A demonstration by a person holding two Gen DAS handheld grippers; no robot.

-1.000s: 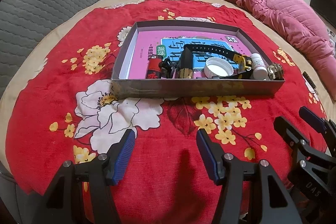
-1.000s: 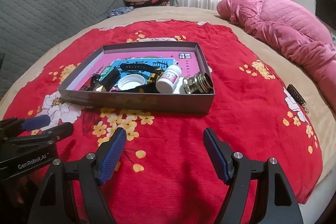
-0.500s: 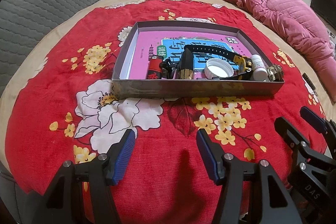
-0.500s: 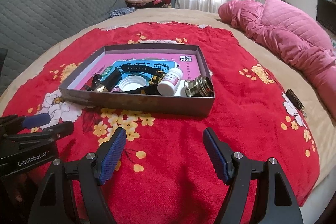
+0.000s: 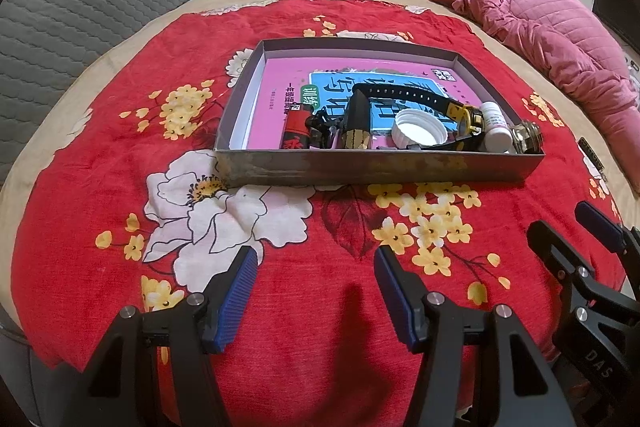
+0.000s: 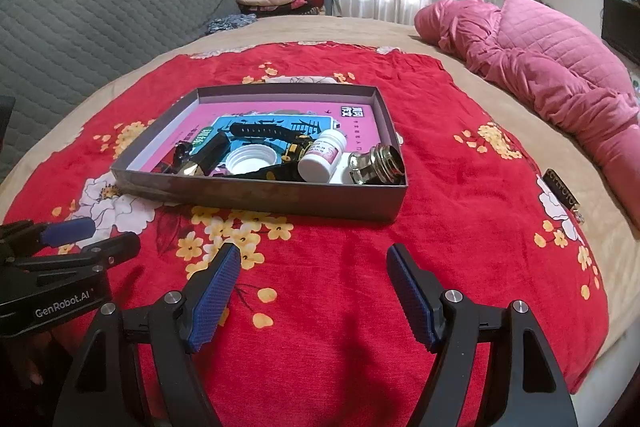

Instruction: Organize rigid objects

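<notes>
Since a second ago my right gripper [image 6: 312, 291] is pulling back slightly from the grey tray [image 5: 376, 171]; its contents are sitting unmoved. Left gripper [image 5: 312, 287] is hovering wide over the red blanket's [image 5: 100, 167] near edge, right equally wide, both empty.

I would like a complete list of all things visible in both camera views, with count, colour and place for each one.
box: 1, grey, middle of the blanket
book: 1, pink and blue, flat in the box
white bottle: 1, white, lying in the box, right part
white cap: 1, white, in the box, near front wall
glass jar: 1, clear with metal neck, front right corner of the box
strap: 1, black and yellow, on the book
lighter: 1, red and black, in the box, left
blanket: 1, red with flowers, on the bed
pink quilt: 1, pink, right side
left gripper: 1, black with blue pads, open
right gripper: 1, same colours, open
</notes>
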